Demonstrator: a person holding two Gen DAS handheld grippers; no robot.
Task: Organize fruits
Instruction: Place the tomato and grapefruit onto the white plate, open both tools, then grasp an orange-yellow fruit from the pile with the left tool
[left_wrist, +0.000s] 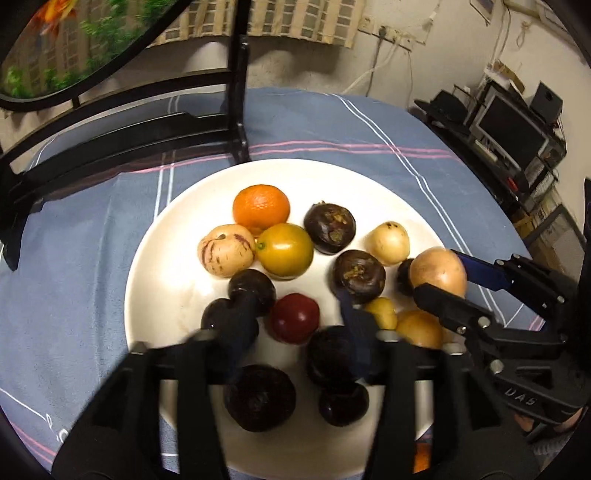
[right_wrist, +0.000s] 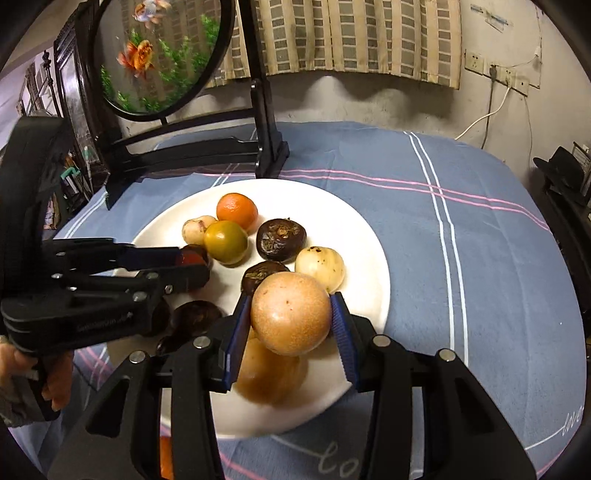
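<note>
A white plate (left_wrist: 177, 221) (right_wrist: 354, 236) on the blue cloth holds several fruits: an orange (left_wrist: 260, 209) (right_wrist: 236, 211), a yellow-green fruit (left_wrist: 284, 250) (right_wrist: 225, 242), dark purple ones (left_wrist: 330, 228) (right_wrist: 281, 239), pale ones (left_wrist: 388, 243) (right_wrist: 320, 267). My right gripper (right_wrist: 290, 319) (left_wrist: 448, 277) is shut on a tan round fruit (right_wrist: 290, 313) (left_wrist: 437, 272), held just above the plate's right side. My left gripper (left_wrist: 299, 314) (right_wrist: 188, 264) is open around a red fruit (left_wrist: 295, 322) (right_wrist: 189, 258) on the plate, jaws apart on either side of it.
A black stand (left_wrist: 236, 122) (right_wrist: 266, 140) carrying a round fish picture (right_wrist: 159, 55) sits at the back of the table. Shelves with a monitor (left_wrist: 513, 129) stand at the right. Another orange fruit (right_wrist: 166, 458) peeks below the plate's near rim.
</note>
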